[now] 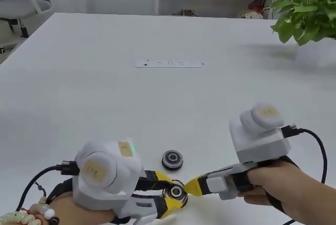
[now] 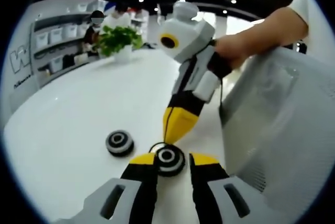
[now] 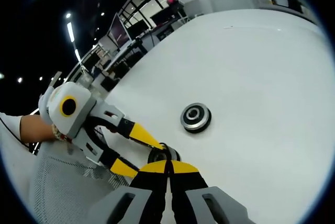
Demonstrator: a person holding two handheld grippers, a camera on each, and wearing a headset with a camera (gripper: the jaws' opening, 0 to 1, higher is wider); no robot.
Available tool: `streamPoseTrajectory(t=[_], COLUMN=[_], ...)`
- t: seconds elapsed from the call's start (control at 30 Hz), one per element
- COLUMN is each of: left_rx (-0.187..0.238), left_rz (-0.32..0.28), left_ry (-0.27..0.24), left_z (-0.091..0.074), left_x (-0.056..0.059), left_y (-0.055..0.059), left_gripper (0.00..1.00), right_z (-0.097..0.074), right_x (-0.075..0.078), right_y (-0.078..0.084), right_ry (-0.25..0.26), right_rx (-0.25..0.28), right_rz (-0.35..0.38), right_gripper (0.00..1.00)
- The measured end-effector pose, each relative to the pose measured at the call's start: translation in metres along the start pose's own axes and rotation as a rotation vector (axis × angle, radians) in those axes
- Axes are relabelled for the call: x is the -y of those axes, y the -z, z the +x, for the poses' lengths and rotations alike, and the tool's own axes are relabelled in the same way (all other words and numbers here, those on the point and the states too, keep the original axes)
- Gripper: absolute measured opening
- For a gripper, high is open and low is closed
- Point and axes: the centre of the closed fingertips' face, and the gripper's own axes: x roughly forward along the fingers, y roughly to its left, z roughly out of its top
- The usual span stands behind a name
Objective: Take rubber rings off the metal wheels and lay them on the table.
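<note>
On a wide white bench (image 1: 157, 99), with a power strip (image 1: 169, 63) mid-surface and a plant (image 1: 307, 9) at the far right corner. Near the front edge, two wheels. First a loose wheel (image 1: 172, 159), lying flat, its rubber apparently in place. Just beside it a held wheel (image 1: 176, 191), gripped by the left gripper (image 2: 170, 167), jaws parted to the wheel's width, one on each side. Right gripper (image 3: 168, 167) set nose-to-nose with the left, jaws pressed together to a point at the rim. Seemingly nipping a thin black loop of ring (image 2: 155, 146) lifted from the groove (too small for certainty about the bite).

Judged as the peel itself, barely started. To do it well:

- Keep the left clamp firm on the metal flanks, not on the rubber, so as not to pin the very part meant to come away.
- Draw outward with the right, then over the flange, working round the circumference rather than yanking straight. Less risk that way of a snap-back, or of the held wheel twisting out of the left jaws.
- Hold the pinch tight until fully clear.
- Lay the ring flat on bare bench, near the loose wheel but not touching it.
- Then the same again for the loose wheel.
</note>
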Motion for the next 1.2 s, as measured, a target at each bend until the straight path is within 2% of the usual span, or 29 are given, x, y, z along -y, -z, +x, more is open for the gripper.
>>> streamPoseTrajectory(t=[0.03, 0.17, 0.27, 0.4, 0.5, 0.57, 0.67, 0.8, 1.07, 1.2], left_rx=[0.001, 0.005, -0.022, -0.028, -0.03, -0.01, -0.008, -0.015, -0.031, -0.026], left_rz=[0.027, 0.043, 0.042, 0.078, 0.084, 0.06, 0.067, 0.061, 0.041, 0.004], left_ry=[0.002, 0.007, 0.005, 0.022, 0.033, 0.037, 0.015, -0.025, -0.08, -0.11], left_z=[-0.001, -0.005, -0.006, -0.015, -0.023, -0.031, -0.045, -0.068, -0.115, -0.135], left_x=[0.001, 0.003, 0.002, 0.005, 0.002, 0.001, -0.003, -0.01, -0.016, -0.02], left_y=[-0.003, -0.006, -0.002, -0.009, -0.015, -0.021, -0.021, -0.017, -0.009, -0.003], left_gripper=[0.3, 0.32, 0.35, 0.43, 0.44, 0.43, 0.5, 0.54, 0.65, 0.68], right_z=[-0.001, -0.004, -0.007, -0.009, -0.011, -0.013, -0.015, -0.019, -0.028, -0.032], right_x=[0.0, 0.003, 0.005, 0.005, 0.002, 0.001, 0.001, 0.003, 0.002, 0.003], right_y=[-0.001, -0.007, -0.011, -0.013, -0.017, -0.02, -0.024, -0.029, -0.039, -0.045], right_ry=[0.0, 0.016, 0.016, 0.019, 0.012, 0.008, 0.003, 0.004, -0.002, -0.002], right_rx=[0.005, 0.036, 0.053, 0.062, 0.077, 0.093, 0.109, 0.14, 0.196, 0.229], right_rz=[0.002, 0.012, 0.031, 0.035, 0.035, 0.041, 0.047, 0.072, 0.092, 0.101], right_gripper=[0.0, 0.0, 0.0, 0.0, 0.0, 0.0, 0.0, 0.0, 0.0, 0.0])
